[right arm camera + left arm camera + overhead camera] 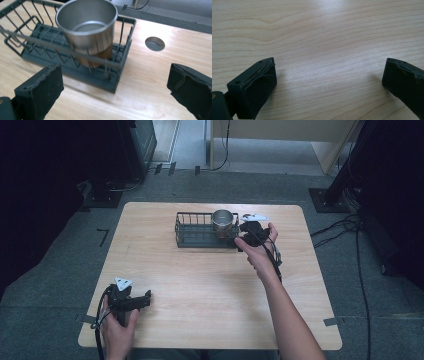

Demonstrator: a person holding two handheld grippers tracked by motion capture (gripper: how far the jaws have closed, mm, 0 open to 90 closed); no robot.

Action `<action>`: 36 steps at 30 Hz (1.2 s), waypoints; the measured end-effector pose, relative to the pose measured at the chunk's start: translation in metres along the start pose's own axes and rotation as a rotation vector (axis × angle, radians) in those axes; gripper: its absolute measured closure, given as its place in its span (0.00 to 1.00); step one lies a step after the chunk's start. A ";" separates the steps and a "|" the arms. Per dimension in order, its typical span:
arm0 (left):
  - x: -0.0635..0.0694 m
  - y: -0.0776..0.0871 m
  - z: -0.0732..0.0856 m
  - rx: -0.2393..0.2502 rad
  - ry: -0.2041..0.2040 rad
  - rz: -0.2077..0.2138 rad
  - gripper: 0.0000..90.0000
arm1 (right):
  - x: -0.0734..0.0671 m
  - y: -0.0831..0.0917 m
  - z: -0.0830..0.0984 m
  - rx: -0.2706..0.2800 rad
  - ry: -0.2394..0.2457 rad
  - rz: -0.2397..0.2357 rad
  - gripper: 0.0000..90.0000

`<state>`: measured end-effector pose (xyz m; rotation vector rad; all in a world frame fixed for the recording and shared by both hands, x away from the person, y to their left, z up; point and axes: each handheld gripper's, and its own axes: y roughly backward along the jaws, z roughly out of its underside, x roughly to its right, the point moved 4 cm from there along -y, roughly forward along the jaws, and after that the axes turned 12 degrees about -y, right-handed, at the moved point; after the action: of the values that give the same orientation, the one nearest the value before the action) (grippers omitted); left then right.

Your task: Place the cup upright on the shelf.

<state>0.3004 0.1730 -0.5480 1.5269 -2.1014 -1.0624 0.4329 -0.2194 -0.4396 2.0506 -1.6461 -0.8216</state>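
Right gripper view, right claw (113, 87) wide open, empty, near steel cup (87, 27) in wire rack (30, 40), left claw (329, 82) open over table (324, 37)

Both forearms are bare, with no sleeve showing. Each hand grasps a black gripper. The left gripper (134, 301) carries a grey three-cornered plate (123, 282) on top, and a black cable (101, 307) loops from it past the left hand (118, 330). The right gripper (250, 231) bears a pale plate (255, 218) too; its cable (272, 257) trails along the right hand (260, 252). The left jaws are blocky, matte black pads with worn edges, small screw holes and a thin wire along one pad (257, 86).
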 end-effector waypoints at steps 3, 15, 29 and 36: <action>0.000 0.000 0.000 0.000 0.000 0.000 0.00 | 0.007 0.005 0.012 -0.008 0.010 0.003 0.00; 0.000 0.000 0.000 0.001 0.000 0.000 0.00 | 0.032 0.015 0.046 -0.027 -0.006 0.013 0.00; 0.000 0.000 0.000 0.000 -0.001 0.000 0.00 | 0.067 0.031 0.077 -0.028 -0.036 0.046 0.00; 0.000 0.000 0.000 0.000 -0.001 0.000 0.00 | 0.078 0.036 0.088 -0.027 -0.046 0.059 0.00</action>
<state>0.3004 0.1731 -0.5481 1.5267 -2.1018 -1.0638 0.3591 -0.2983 -0.4994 1.9690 -1.7022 -0.8727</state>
